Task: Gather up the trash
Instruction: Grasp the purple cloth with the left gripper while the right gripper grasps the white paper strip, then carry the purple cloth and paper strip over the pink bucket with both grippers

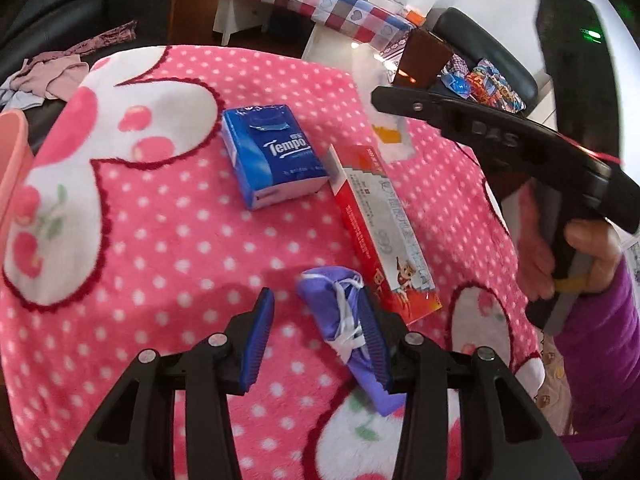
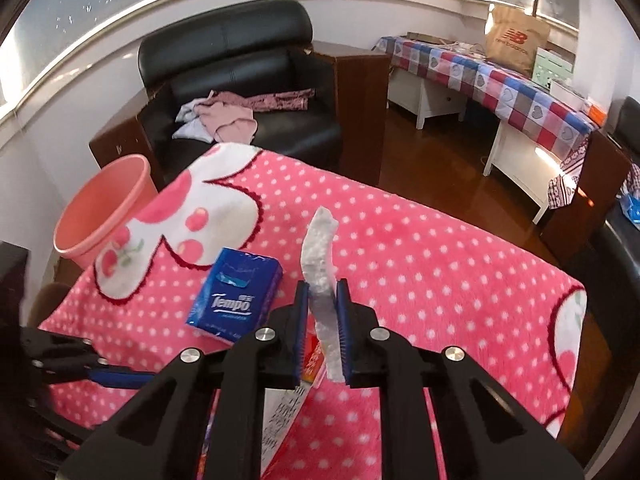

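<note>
While I hold my two grabbers over the fluffy pink blanket with white dots [image 1: 168, 232], each one is busy with a bit of trash. My right grabber [image 2: 323, 308] has its blue pads pressed together on a thin white strip of crinkly wrapper [image 2: 319, 248]. That strip sticks up from between the pads and hangs in the air above the blanket. From my left camera I can see the same strip [image 1: 374, 80] hanging off the tip of the right grabber, and my hand [image 1: 576, 256] in a purple sleeve [image 1: 600, 340] squeezing the handle.

My left grabber [image 1: 318, 340] is spread apart. A small crumpled purple bag with a white string [image 1: 340, 312] lies on the blanket between its pads. The bag leans against the right-side pad, but the left-side pad is apart from it, so the bag is not pinched.

Just past the purple bag lies a long red and white cardboard box [image 1: 384, 232], flat on the blanket. Beside that box sits a blue pack of tissues [image 1: 272, 156], near the middle of the blanket.

A round pink plastic bin [image 2: 106, 208] stands at the far left edge of the blanket, with its open mouth tipped toward me. I cannot see if anything is in it.

Behind the blanket is a black leather chair [image 2: 240, 64] with some pink clothes [image 2: 232, 116] on the seat
</note>
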